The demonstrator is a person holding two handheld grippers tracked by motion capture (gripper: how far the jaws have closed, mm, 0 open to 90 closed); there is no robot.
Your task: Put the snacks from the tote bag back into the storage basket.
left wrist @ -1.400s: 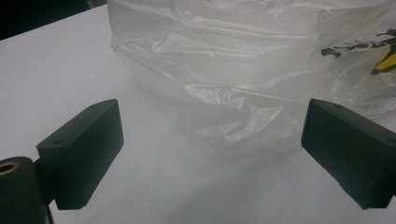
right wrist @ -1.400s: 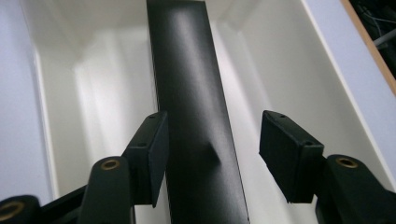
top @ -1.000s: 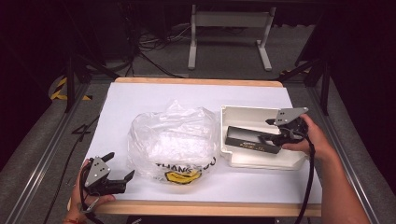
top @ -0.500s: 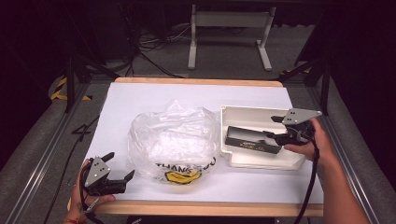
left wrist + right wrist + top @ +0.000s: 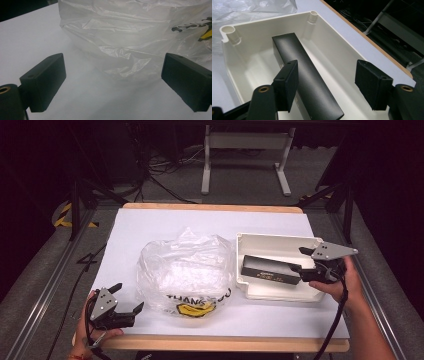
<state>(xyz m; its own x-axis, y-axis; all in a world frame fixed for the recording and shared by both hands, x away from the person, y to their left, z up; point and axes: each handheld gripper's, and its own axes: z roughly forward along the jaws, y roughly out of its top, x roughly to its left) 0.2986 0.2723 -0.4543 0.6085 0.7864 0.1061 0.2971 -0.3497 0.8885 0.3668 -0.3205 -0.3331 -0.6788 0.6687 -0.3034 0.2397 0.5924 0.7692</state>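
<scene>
Looking down on the bench (image 5: pixel 150 227), we saw a white sheet covering it, with a crumpled clear plastic bag (image 5: pixel 184 270) near the middle of the front edge. It was thin, glossy and creased, printed with black letters and a yellow mark, and it bulged over something pale inside. Toward the right edge lay a shallow cream plastic tray (image 5: pixel 272 242) with smooth walls and round corner posts. A long, matte black rectangular box (image 5: pixel 270 270) lay flat inside it, probably just set down there.

We held the right gripper (image 5: pixel 302 270) at the tray's right end. Its fingers (image 5: pixel 287 85) had just been opening and stood released; one pad hung over the box's top face, the other apart above the tray floor, neither pressing on it. We judged the box let go.

We rested the left gripper (image 5: pixel 125 307) at the front left corner, fingers (image 5: pixel 46 81) spread wide and empty, aimed at the bag as if ready to take it.
</scene>
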